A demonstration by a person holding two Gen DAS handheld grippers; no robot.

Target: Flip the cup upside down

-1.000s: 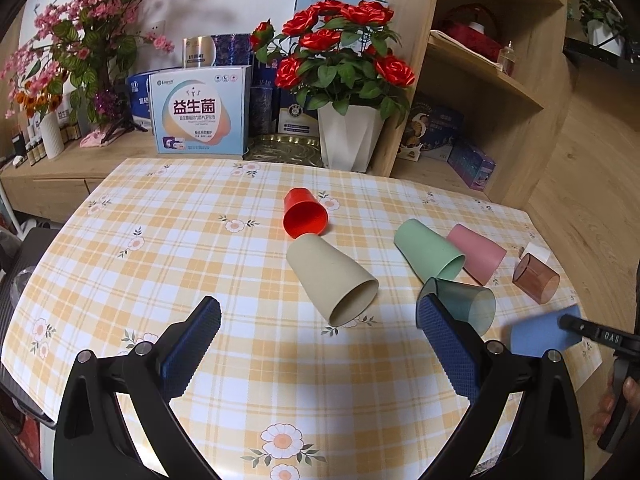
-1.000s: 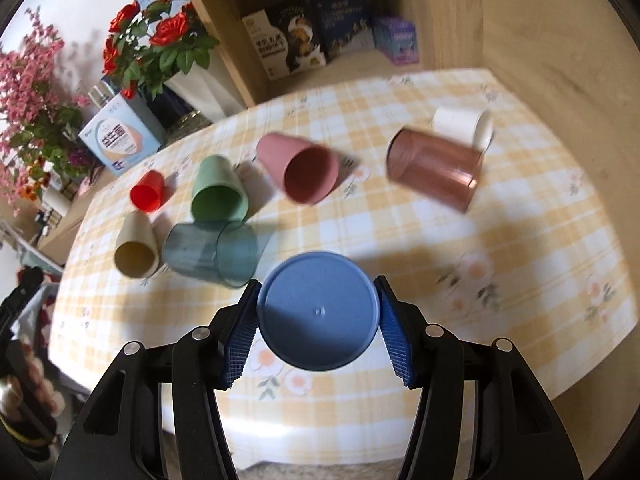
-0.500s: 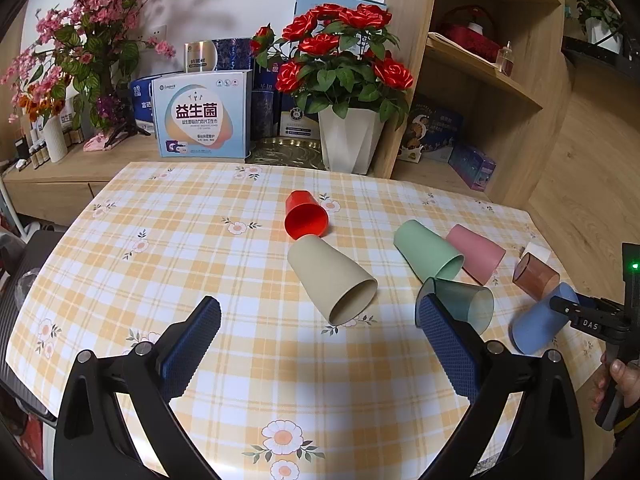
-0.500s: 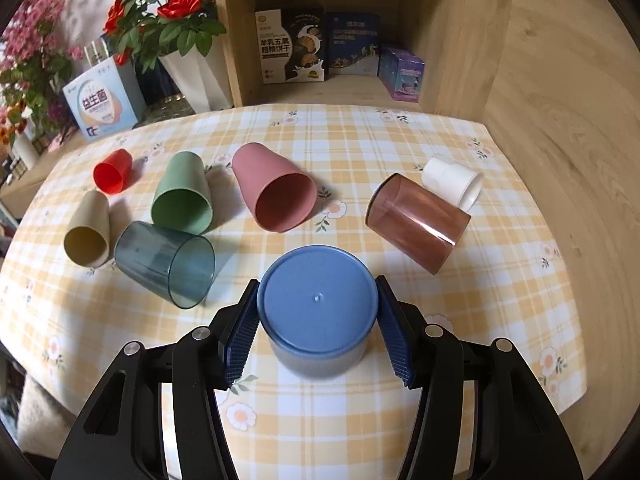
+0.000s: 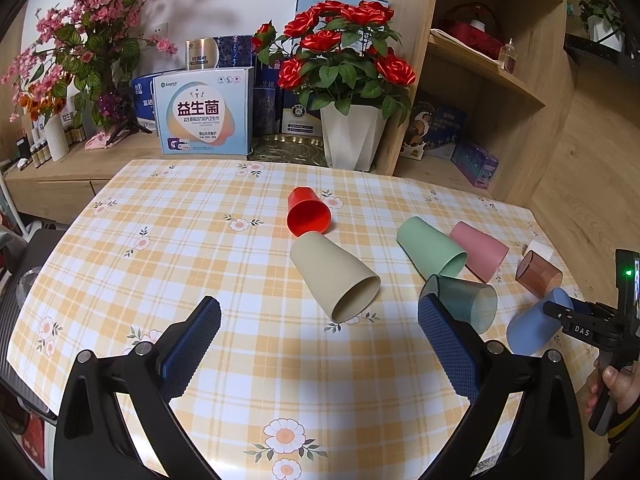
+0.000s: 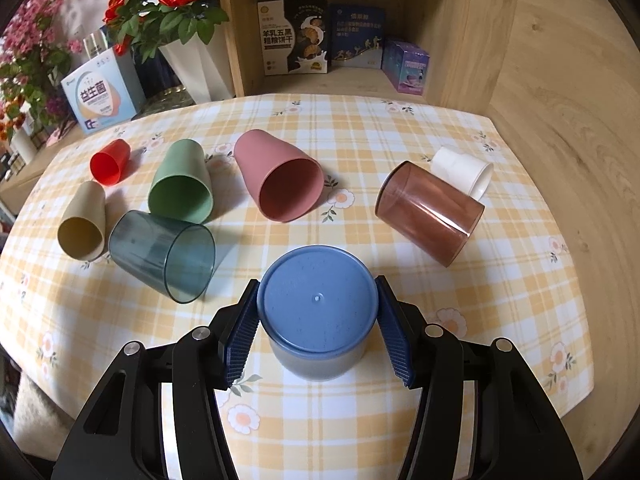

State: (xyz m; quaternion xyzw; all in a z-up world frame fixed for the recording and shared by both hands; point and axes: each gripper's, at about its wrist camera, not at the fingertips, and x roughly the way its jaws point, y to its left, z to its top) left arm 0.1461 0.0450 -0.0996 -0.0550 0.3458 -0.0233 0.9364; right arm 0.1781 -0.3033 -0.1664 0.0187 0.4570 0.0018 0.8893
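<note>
Blue cup being brought mouth-down onto the tablecloth

Against half a second earlier, the blue cup [image 6: 317, 312] has been tipped further, its base now turned up and its mouth lowered toward the table [image 6: 400, 128]; whether the rim touches is unclear. It is clamped between the right gripper [image 6: 317, 326] pads, so the flip is judged nearly done. The left gripper [image 5: 318, 344] is held wide apart, empty. The other cups, such as the teal cup [image 6: 164, 254], lie sideways, empty.
</note>
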